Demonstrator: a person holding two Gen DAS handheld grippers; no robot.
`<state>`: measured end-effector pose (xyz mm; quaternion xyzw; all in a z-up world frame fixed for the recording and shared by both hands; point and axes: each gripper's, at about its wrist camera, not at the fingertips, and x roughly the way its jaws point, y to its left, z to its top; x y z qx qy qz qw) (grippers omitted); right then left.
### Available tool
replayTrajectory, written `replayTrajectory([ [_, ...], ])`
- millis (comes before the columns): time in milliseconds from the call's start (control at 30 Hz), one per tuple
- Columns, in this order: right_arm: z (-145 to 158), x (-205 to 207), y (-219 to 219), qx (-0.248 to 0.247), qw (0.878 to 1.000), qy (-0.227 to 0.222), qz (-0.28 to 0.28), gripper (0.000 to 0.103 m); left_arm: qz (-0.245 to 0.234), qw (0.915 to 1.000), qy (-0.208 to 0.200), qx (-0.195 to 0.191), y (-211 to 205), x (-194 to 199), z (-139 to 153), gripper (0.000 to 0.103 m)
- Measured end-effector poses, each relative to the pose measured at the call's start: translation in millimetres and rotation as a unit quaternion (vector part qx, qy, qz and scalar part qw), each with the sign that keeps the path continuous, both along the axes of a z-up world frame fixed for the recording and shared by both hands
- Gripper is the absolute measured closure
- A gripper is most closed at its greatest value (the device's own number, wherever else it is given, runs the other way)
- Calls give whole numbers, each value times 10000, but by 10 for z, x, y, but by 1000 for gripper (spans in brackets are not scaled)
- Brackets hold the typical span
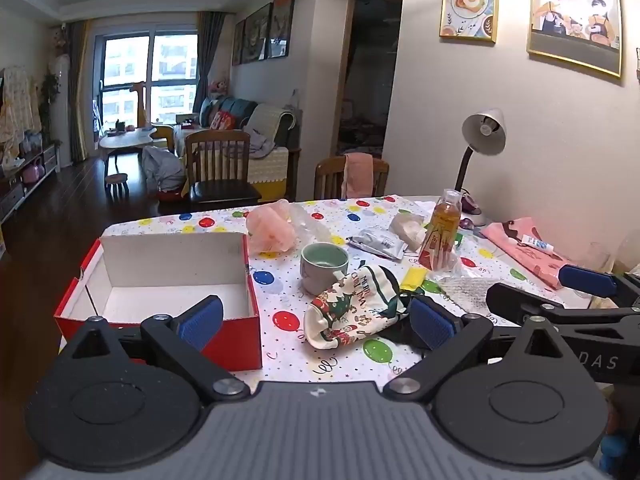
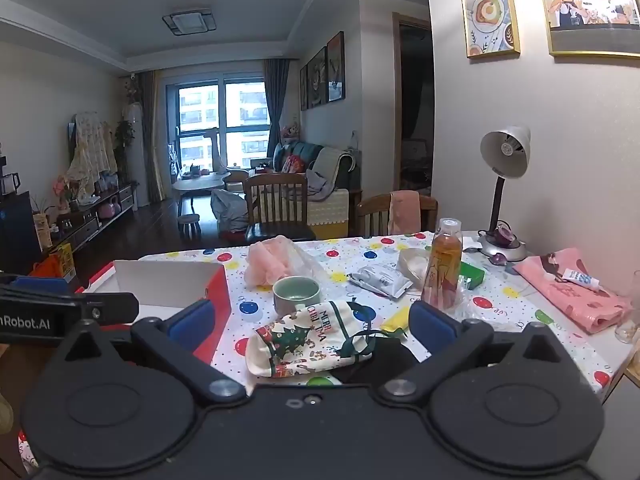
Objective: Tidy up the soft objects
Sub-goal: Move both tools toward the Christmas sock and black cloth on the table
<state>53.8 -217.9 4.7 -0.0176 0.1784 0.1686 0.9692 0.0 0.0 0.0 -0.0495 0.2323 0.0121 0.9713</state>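
The Christmas-print pouch (image 1: 352, 312) lies flat on the balloon-patterned tablecloth (image 1: 280, 280), near the front edge, between the red box (image 1: 160, 292) and the yellow packet (image 1: 414, 277), just in front of the green mug (image 1: 323, 266). It is not yet collected. The red box stands open beside it and, as far as its white interior shows, holds nothing, so by my judgement the sorting has hardly begun. Other soft items remain out: a pink fluffy bundle (image 1: 270, 230) behind the box's far corner and a pink printed cloth (image 1: 524, 252) at the far right of the table, with a small tube lying on it. Hard items, a juice bottle (image 1: 442, 232) and a foil pack (image 1: 376, 242), stand among them. The left gripper (image 1: 316, 322) is released, its jaws spread wide, nothing between its pads. The right gripper (image 2: 312, 322) is likewise spread wide above the pouch, without contact that I can confirm. All the soft items are left to place.
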Motion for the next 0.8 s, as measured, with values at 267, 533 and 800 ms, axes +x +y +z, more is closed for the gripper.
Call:
replayTrajectory([
  [267, 17, -24, 6, -48, 9998, -176, -13, 0, 32, 10000, 3, -55, 8, -26, 4, 2],
  [533, 72, -56, 33, 6, 9999, -106, -48, 0, 4, 10000, 54, -71, -5, -25, 6, 2],
  [800, 89, -96, 58, -1, 9998, -131, -131, 0, -123, 9998, 17, -135, 81, -63, 41, 2],
])
